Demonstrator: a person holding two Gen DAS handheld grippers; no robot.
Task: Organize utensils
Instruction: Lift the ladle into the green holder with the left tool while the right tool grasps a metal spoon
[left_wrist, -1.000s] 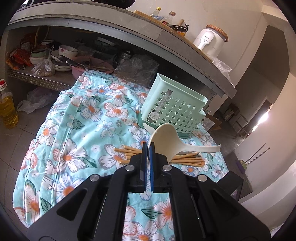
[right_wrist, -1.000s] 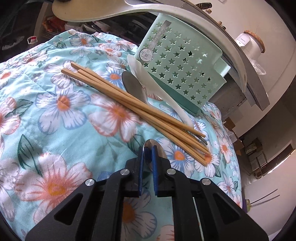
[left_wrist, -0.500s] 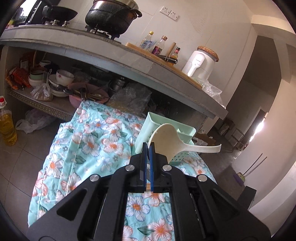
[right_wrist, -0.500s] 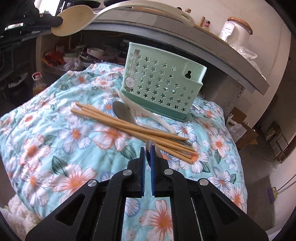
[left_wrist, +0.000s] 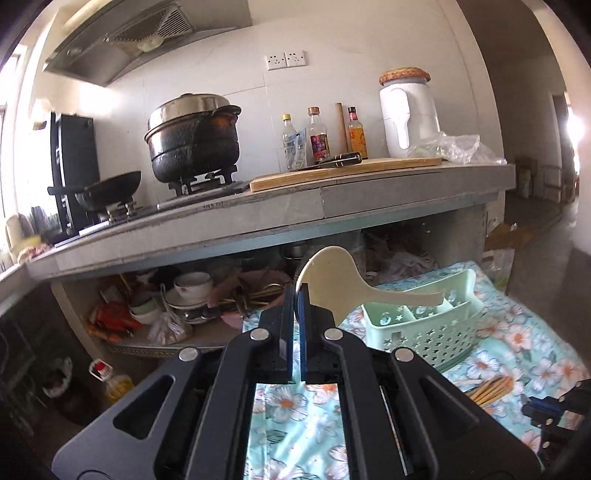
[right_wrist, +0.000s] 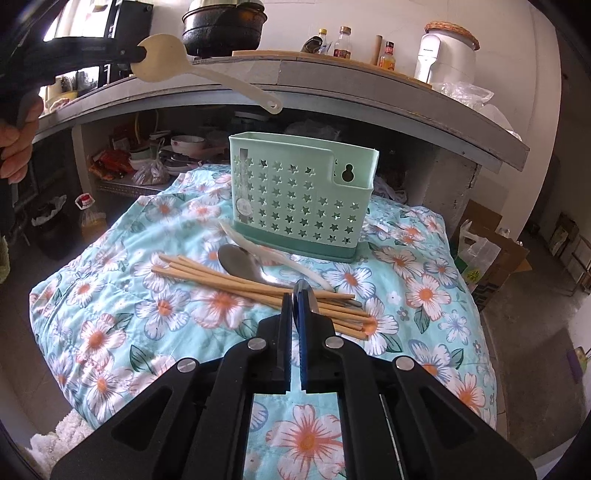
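My left gripper (left_wrist: 295, 295) is shut on the blade of a cream rice paddle (left_wrist: 332, 280), held in the air with its handle pointing right over the mint green utensil holder (left_wrist: 424, 325). The right wrist view shows that paddle (right_wrist: 166, 55) high at the upper left, above the holder (right_wrist: 299, 195). My right gripper (right_wrist: 296, 295) is shut on a metal spoon (right_wrist: 309, 297), of which only a tip shows, lifted above the floral cloth (right_wrist: 147, 314). Wooden chopsticks (right_wrist: 229, 280), a large metal spoon (right_wrist: 240, 260) and a white spoon (right_wrist: 258, 247) lie in front of the holder.
A grey counter (left_wrist: 295, 214) behind carries a black pot (left_wrist: 192, 140), a wok (left_wrist: 107, 188), bottles (left_wrist: 317, 136) and a white appliance (left_wrist: 406, 114). Bowls (left_wrist: 192, 291) fill the shelf below. An oil bottle (right_wrist: 90, 218) stands on the floor at left, cardboard boxes (right_wrist: 491, 243) at right.
Both grippers have risen and rolled. The left one carried the paddle up, so the counter top now shows. The right one lifted the metal spoon off the cloth, farther from the chopsticks.
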